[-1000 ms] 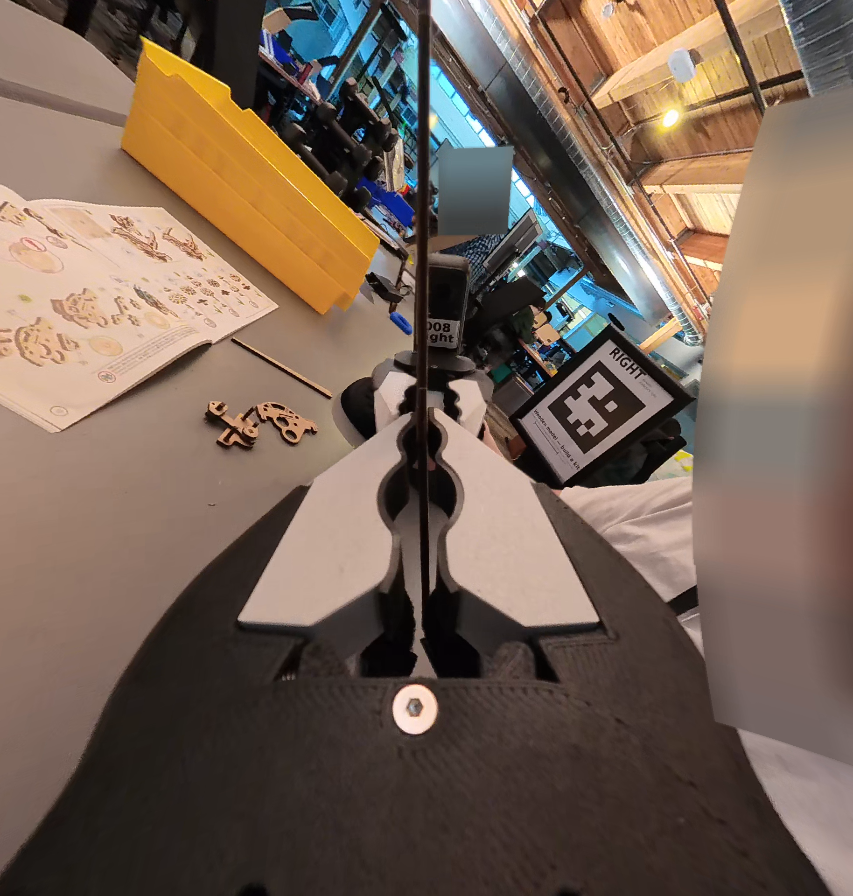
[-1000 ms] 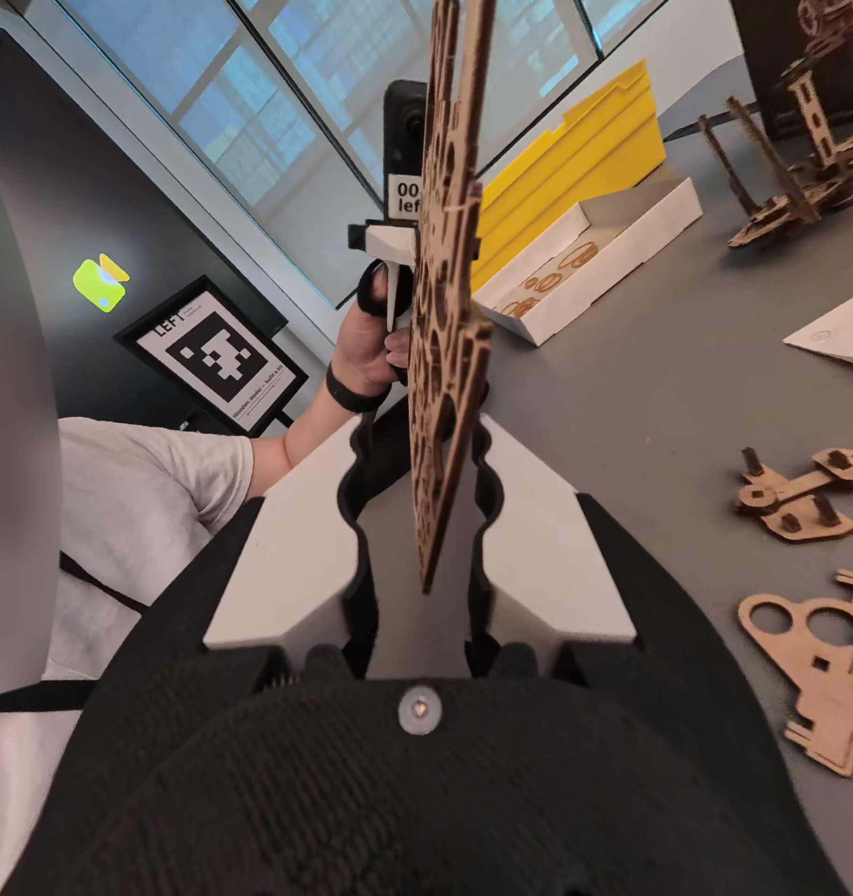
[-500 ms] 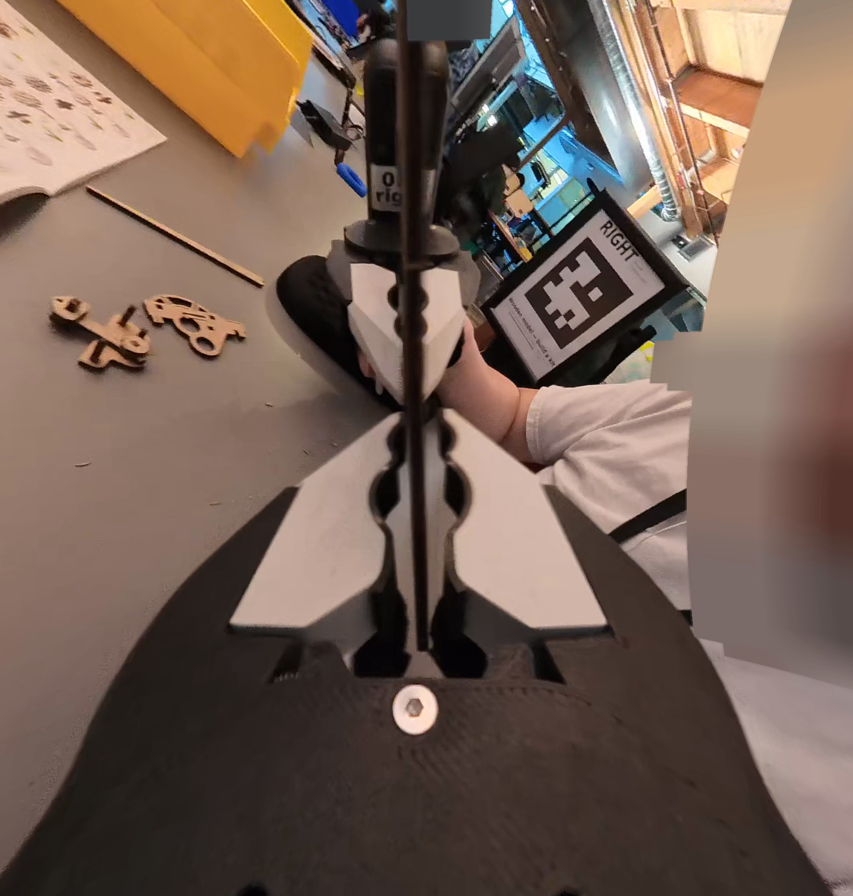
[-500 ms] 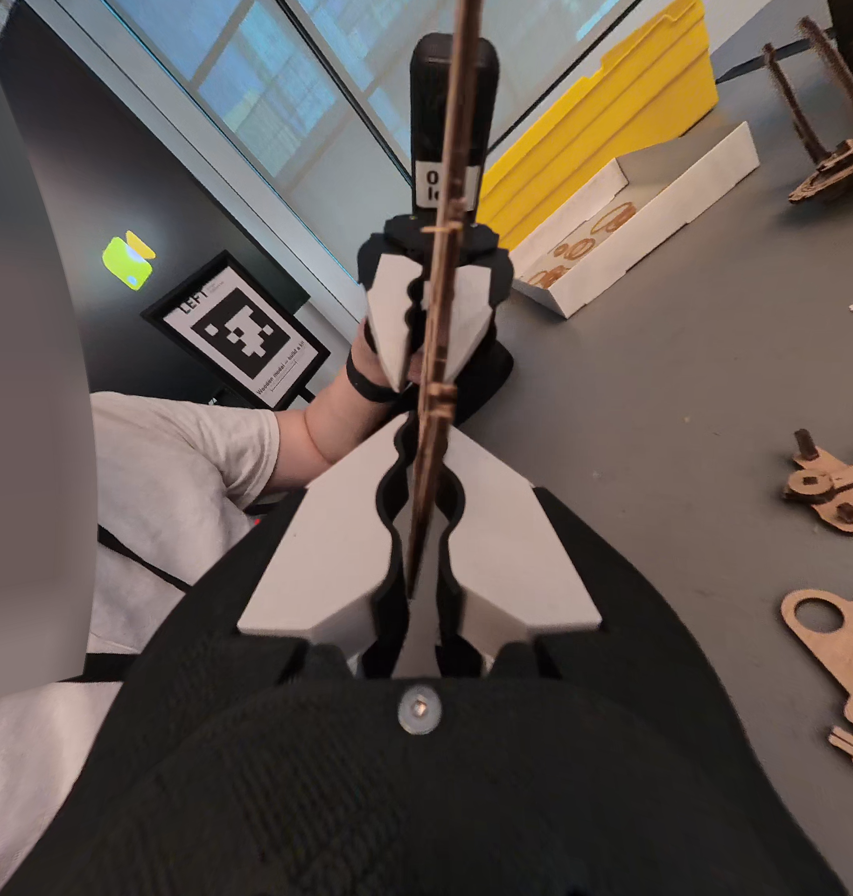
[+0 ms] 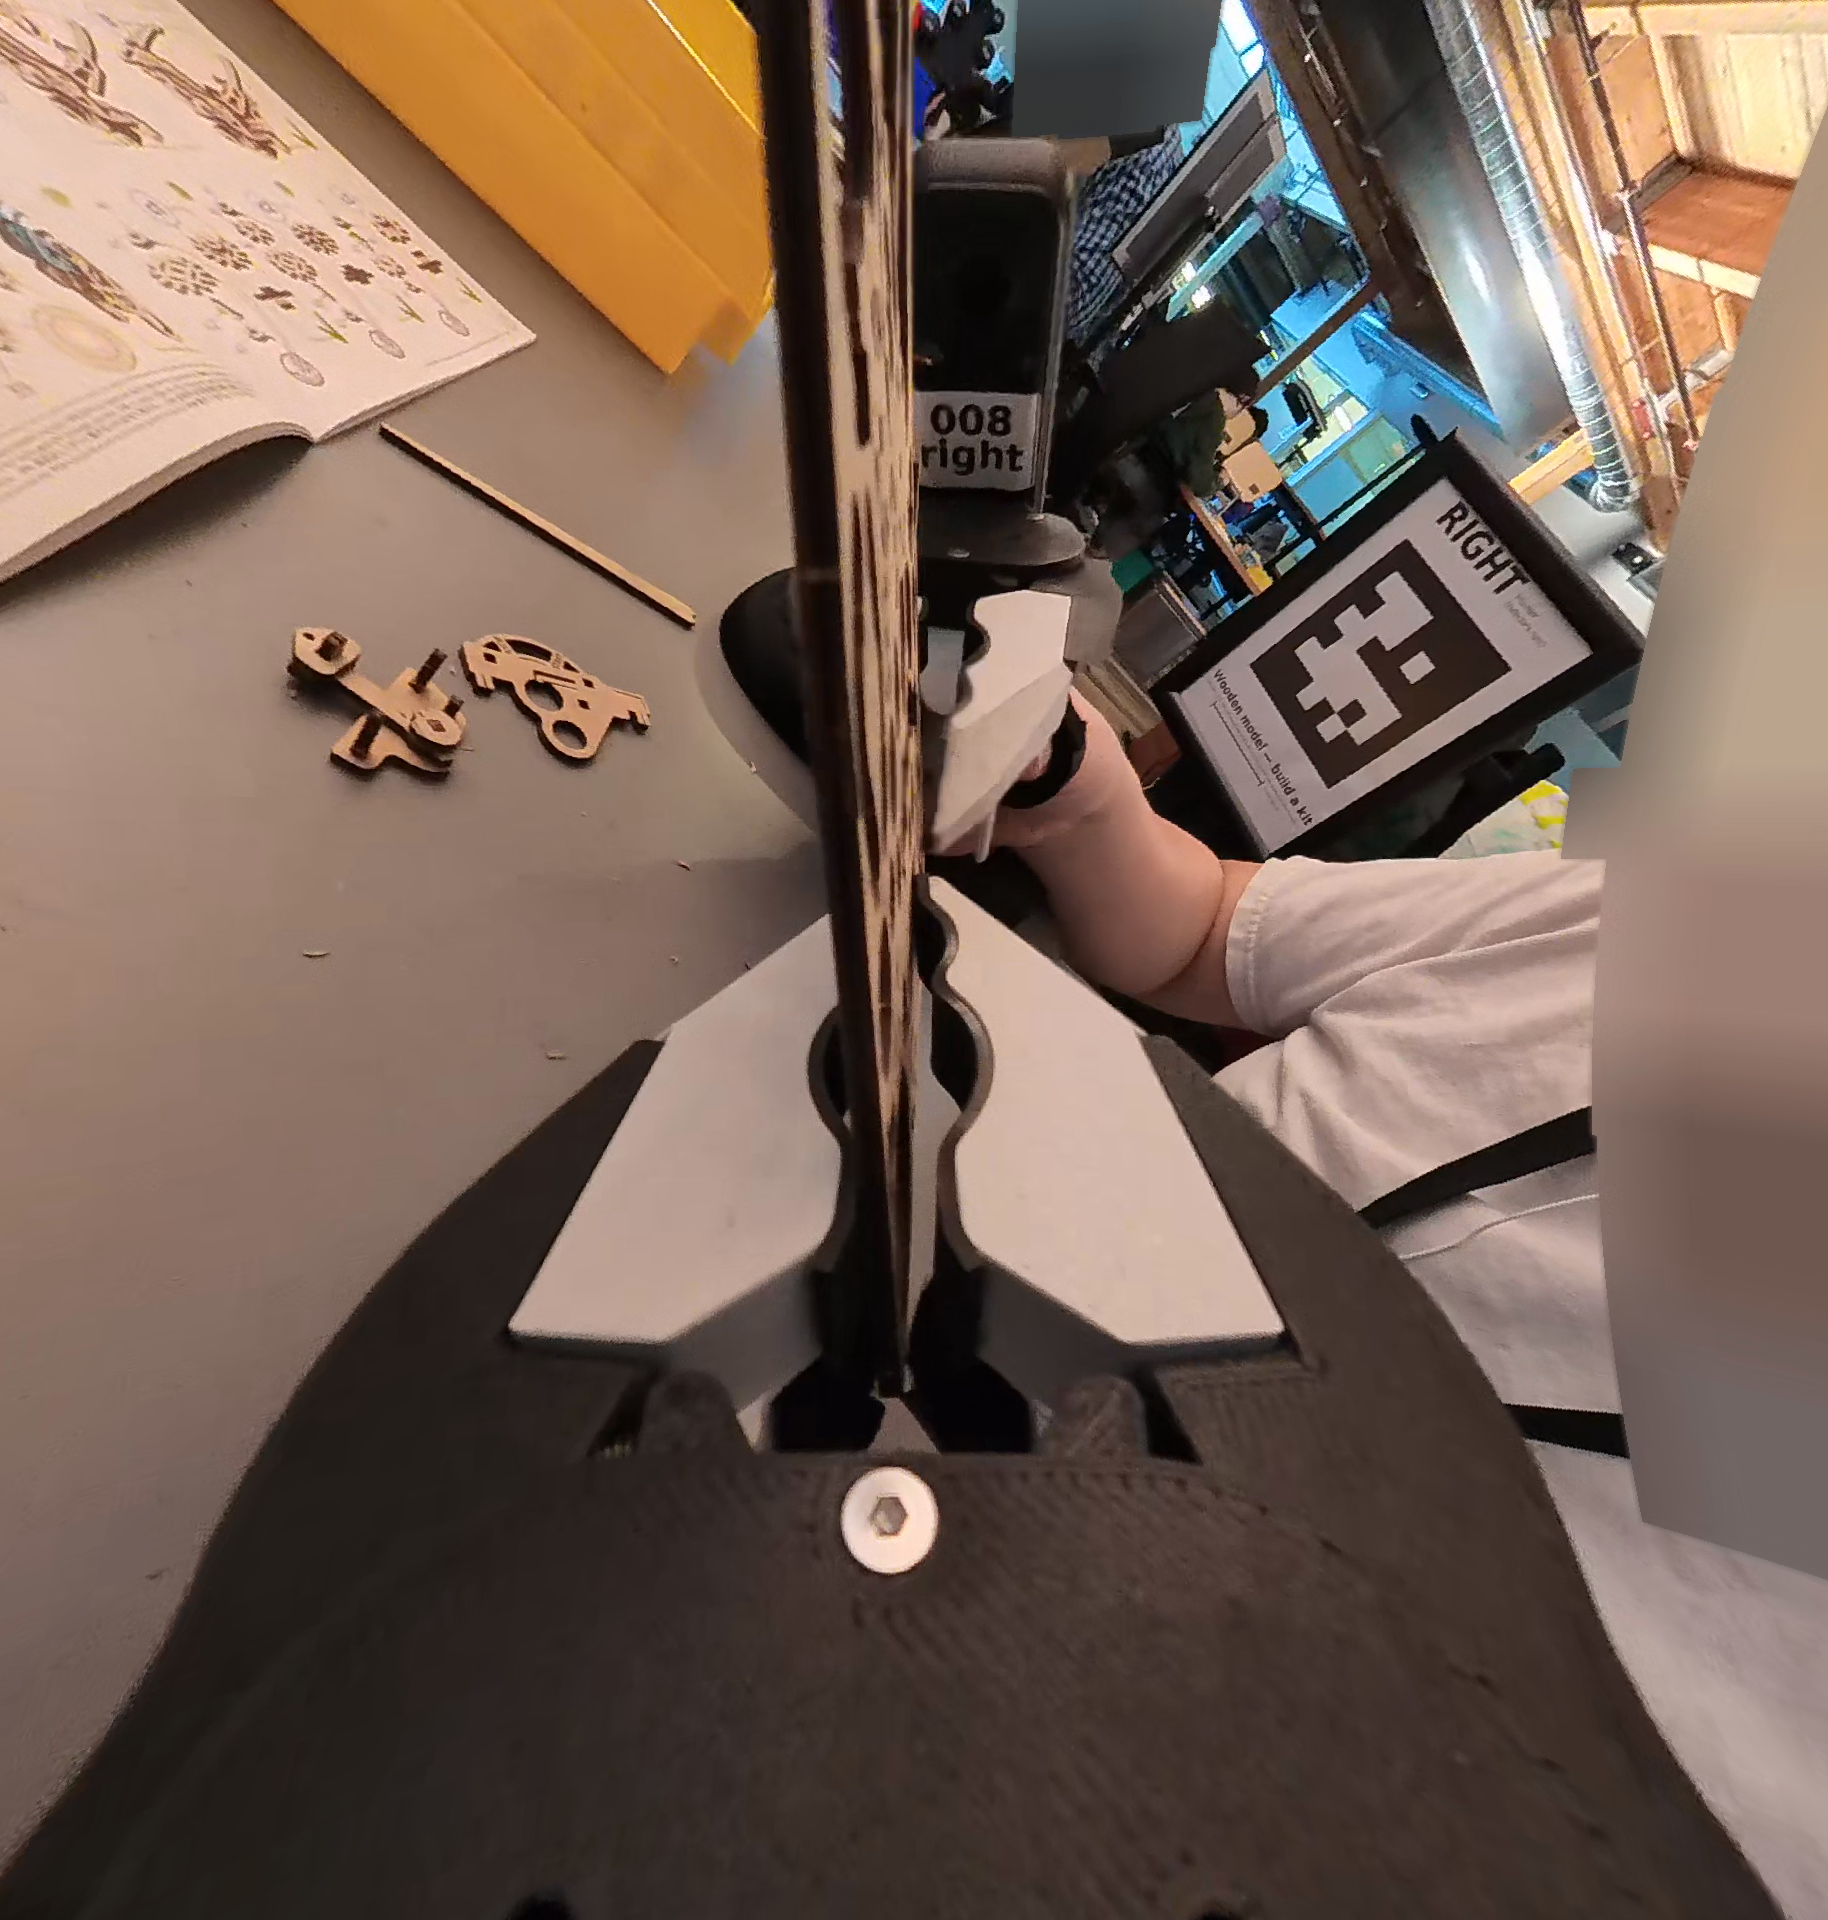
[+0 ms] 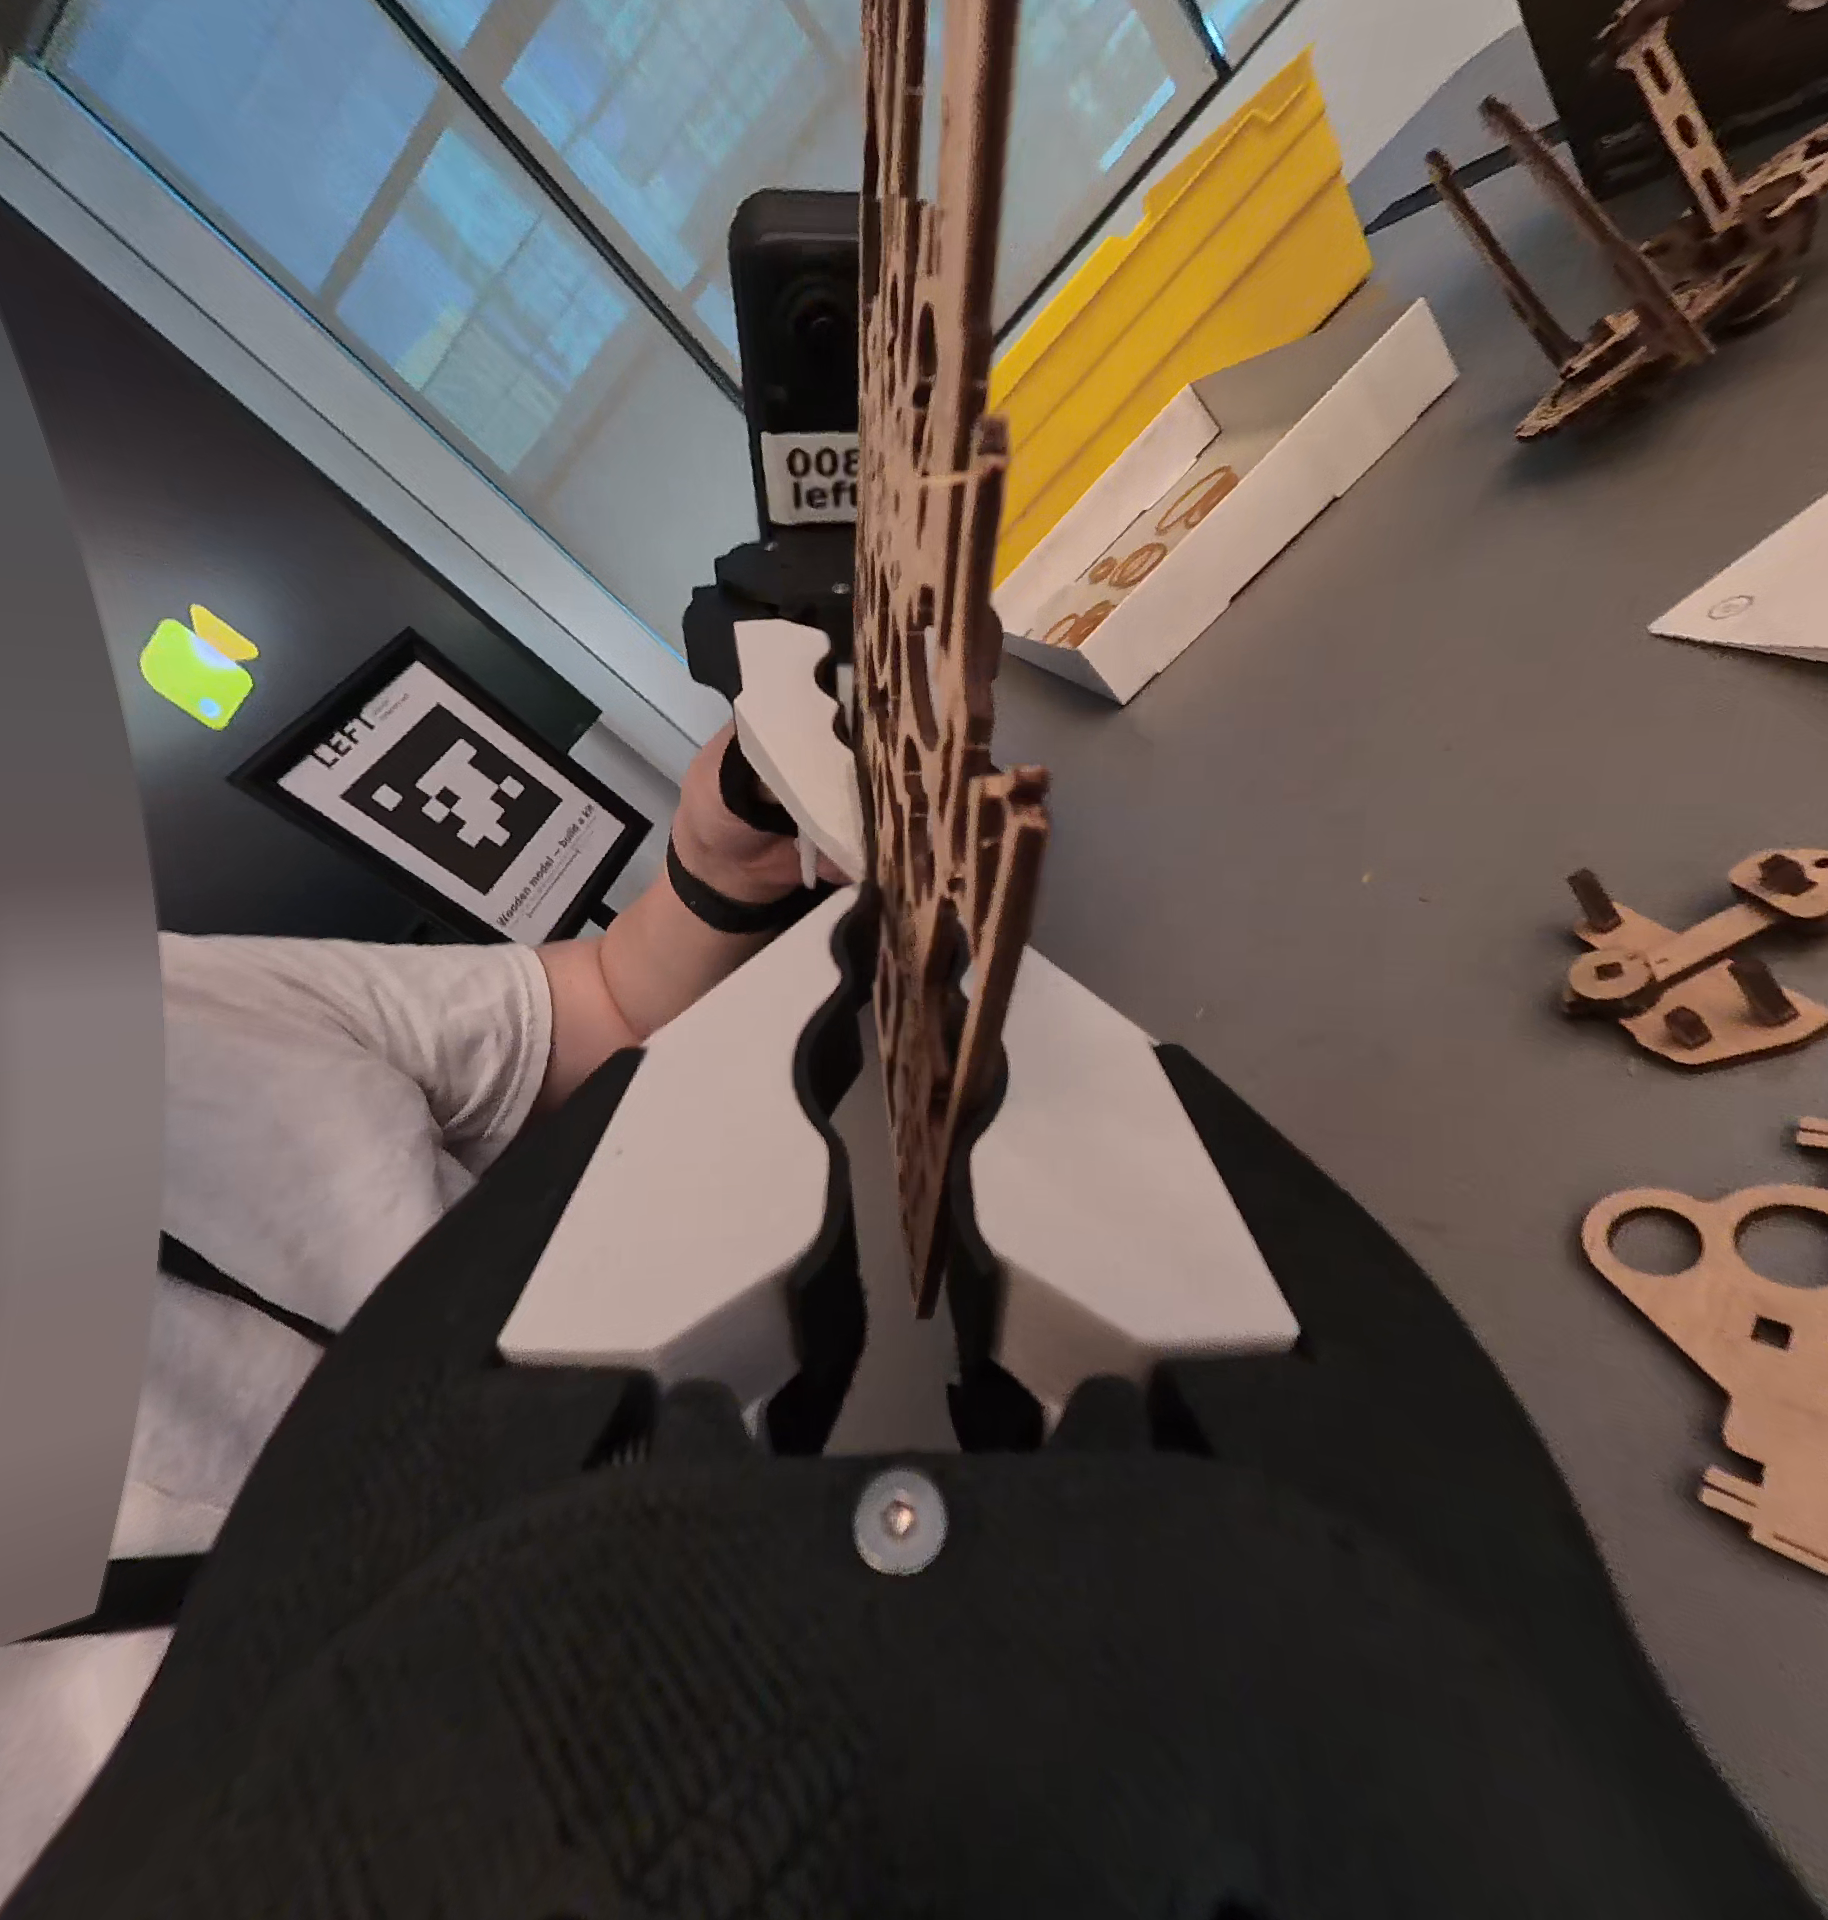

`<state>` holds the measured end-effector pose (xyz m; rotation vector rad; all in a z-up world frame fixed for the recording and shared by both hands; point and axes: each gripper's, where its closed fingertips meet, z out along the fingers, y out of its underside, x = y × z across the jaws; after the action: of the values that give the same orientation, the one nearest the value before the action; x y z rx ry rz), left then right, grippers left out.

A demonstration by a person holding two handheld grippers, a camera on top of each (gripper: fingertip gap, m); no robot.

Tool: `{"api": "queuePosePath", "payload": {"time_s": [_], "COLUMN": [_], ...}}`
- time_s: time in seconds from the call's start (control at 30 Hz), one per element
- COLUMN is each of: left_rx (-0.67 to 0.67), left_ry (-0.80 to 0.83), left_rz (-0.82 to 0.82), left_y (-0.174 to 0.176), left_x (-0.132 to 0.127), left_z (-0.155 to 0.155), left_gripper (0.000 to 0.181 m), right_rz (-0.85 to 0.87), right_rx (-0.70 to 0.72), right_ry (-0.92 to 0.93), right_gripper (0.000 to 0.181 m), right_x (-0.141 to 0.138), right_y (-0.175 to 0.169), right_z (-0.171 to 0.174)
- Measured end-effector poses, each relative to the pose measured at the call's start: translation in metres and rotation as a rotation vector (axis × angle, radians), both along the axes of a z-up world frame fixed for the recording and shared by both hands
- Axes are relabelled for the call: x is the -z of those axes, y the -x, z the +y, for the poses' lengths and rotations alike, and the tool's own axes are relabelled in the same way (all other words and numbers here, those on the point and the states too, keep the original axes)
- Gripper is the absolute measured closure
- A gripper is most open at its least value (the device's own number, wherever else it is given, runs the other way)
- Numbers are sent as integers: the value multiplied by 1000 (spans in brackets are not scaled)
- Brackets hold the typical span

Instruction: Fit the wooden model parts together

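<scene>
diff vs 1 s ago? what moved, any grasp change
The wooden sheet has turned: edge-on to both cameras 0.5 s ago, now angled so its cut-out face shows. The left claw stays shut on it. The right claw, wide 1 s ago, narrowed around it; a gap remains on one side. Loose wooden pieces on the table stayed put.

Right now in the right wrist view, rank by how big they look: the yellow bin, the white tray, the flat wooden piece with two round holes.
1. Yellow bin
2. White tray, looks close to the bin
3. Two-hole piece, cut off by the frame edge and nearest the camera, so its rank is unsure
</scene>
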<state>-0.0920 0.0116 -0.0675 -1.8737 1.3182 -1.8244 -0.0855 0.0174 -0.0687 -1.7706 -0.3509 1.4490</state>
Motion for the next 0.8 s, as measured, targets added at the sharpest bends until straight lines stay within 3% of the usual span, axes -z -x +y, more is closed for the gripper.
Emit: {"api": "queuePosePath", "payload": {"time_s": [0.17,0.23,0.47,0.63,0.8], "left_rx": [-33,-29,4,69,24], "left_ry": [-19,-32,75,72,71], "left_rz": [8,-7,-64,-14,0], "left_y": [2,4,11,17,17], "left_x": [2,3,7,18,21], "left_z": [-5,-11,-34,-44,-35], "left_gripper": [180,180,176,180,180], "right_rz": [-22,-13,-45,-56,-62], "right_rx": [18,-9,-47,-118,-124], "right_ry": [13,11,28,49,59], "right_gripper": [171,177,181,181,176], "right_x": [4,2,7,12,15], "right_y": [2,5,15,27,26], "right_z": [-3,-11,-40,-38,-27]}}
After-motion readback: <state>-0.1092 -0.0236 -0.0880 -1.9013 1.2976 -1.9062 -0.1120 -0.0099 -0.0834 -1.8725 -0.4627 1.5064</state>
